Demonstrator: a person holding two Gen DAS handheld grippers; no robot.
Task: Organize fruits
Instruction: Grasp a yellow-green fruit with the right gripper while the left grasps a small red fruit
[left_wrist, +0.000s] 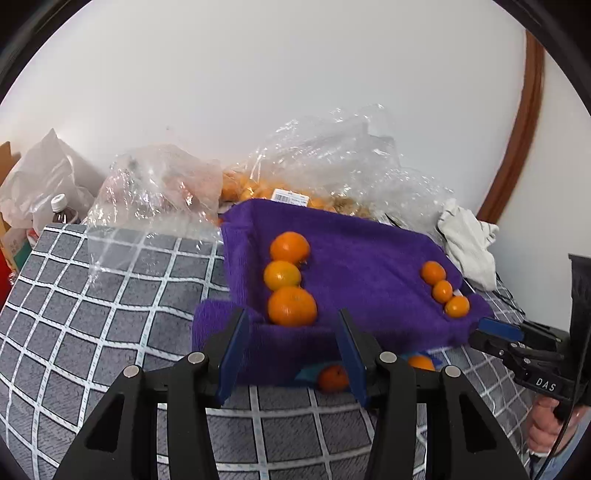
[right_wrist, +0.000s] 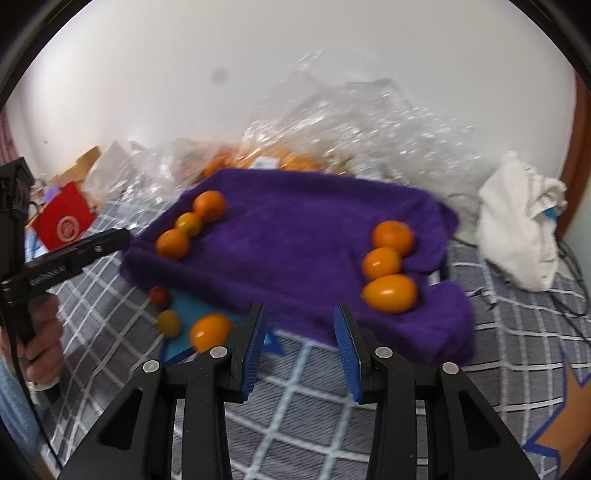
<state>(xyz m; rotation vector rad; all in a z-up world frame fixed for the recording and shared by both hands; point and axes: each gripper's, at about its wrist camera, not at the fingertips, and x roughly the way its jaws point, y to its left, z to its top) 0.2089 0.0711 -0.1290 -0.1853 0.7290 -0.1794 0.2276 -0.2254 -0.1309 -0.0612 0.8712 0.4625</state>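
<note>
Both of my grippers hang over the near edge of the purple towel (left_wrist: 354, 266), and neither one holds anything. My left gripper (left_wrist: 291, 350) has its blue pads spread apart with only towel and bedcover showing between them. My right gripper (right_wrist: 300, 345) is spread as well, its pads above the checked bedcover (right_wrist: 306, 402) just short of the towel's front edge, with nothing between them.

On the towel the oranges lie in two short rows. Three bigger ones (left_wrist: 290, 278) sit along the left side, touching one another, the nearest just beyond my left pads. Three smaller ones (right_wrist: 391, 267) sit in a row near the right edge, the nearest close to my right gripper's right-hand pad. Between the two rows the towel is bare purple, so the middle is open room.

Off the towel, at its near edge, loose fruit (right_wrist: 210, 330) lies on a blue patch of the bedcover, between my two grippers: one orange, a small yellowish one and a small reddish one, all blurred in the right view.

Behind the towel, crumpled clear plastic bags (left_wrist: 332, 158) crowd against the white wall, one with more oranges and a label inside. A white cloth (right_wrist: 521, 221) is bunched at the towel's far right corner, and a red packet (right_wrist: 64, 221) lies off to the left.
</note>
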